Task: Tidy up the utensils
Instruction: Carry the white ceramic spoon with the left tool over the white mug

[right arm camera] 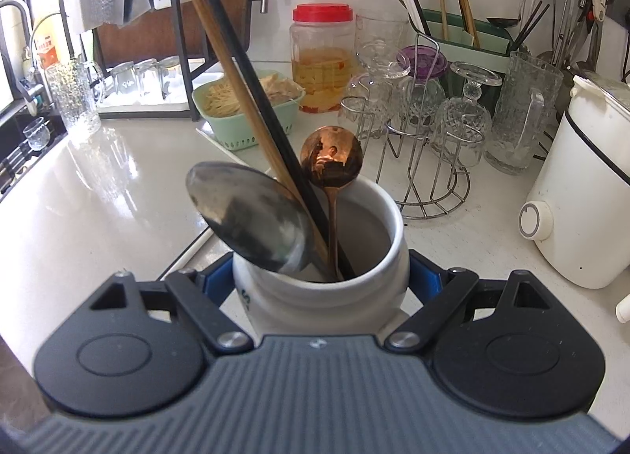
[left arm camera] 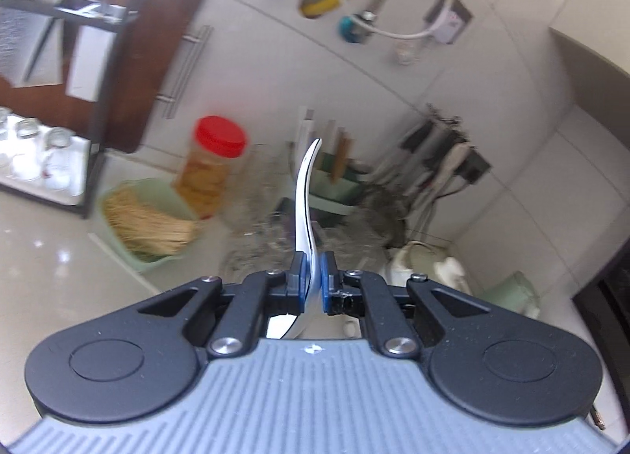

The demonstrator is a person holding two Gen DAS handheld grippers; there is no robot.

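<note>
My left gripper is shut on a white spoon, seen edge-on, its handle pointing away and up above the counter. My right gripper is shut on a white ceramic utensil holder, gripping its sides. In the holder stand a large steel spoon, a copper spoon, a wooden chopstick and a black chopstick.
On the counter stand a green basket of noodles, a red-lidded jar, a wire rack of glasses, a glass pitcher and a white kettle. A sink lies at far left.
</note>
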